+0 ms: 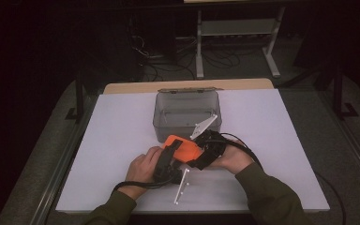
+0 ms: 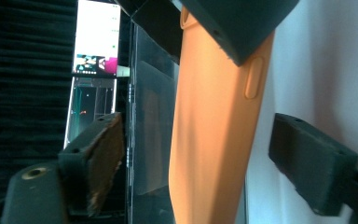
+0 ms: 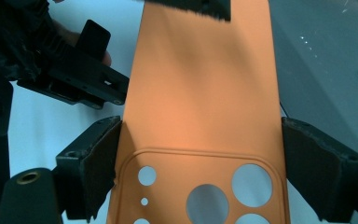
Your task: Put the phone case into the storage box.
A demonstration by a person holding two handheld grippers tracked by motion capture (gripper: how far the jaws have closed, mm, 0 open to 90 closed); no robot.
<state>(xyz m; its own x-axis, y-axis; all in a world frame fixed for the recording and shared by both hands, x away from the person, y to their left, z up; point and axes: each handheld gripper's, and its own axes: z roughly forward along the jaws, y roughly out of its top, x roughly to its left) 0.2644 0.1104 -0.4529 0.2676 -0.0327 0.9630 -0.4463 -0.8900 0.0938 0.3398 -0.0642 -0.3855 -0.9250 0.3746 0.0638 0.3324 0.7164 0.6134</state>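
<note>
Orange phone case (image 3: 200,93) — clamped in right gripper (image 3: 200,158) | left gripper (image 2: 191,158) jaws straddle it, not pressing | clear bin (image 1: 187,115) behind — contents unclear

One camera sits high up and looks down on the whole worktop (image 1: 122,140). The other two ride on each claw, very close up. All three see the orange phone case (image 1: 183,147) (image 2: 214,130) (image 3: 200,93).

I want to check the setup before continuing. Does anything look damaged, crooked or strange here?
One thing: the pad on a finger of the left gripper looks worn, with a ragged brownish edge. The orange phone case, clamped across its width by the right gripper, looks intact. The clear box sits upright and undamaged.
</note>
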